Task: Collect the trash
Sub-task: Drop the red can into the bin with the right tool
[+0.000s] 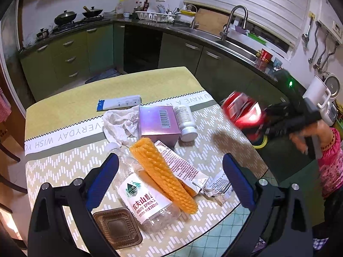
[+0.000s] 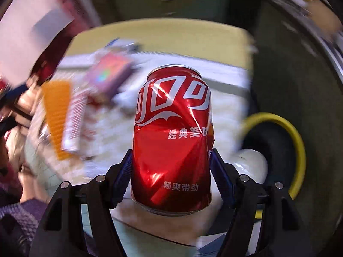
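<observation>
Gripping dented red cola can (image 2: 171,141) in right gripper (image 2: 171,171), past table edge (image 1: 242,201), near yellow-rimmed bin (image 2: 298,141) (blurred). Hovering left gripper (image 1: 171,177), spread wide, over water bottle (image 1: 145,199).

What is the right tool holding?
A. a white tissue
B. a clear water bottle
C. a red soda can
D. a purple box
C: the right tool is closed on a dented red soda can, its fingers pressing both sides, while the water bottle, purple box and tissue lie on the table.
</observation>
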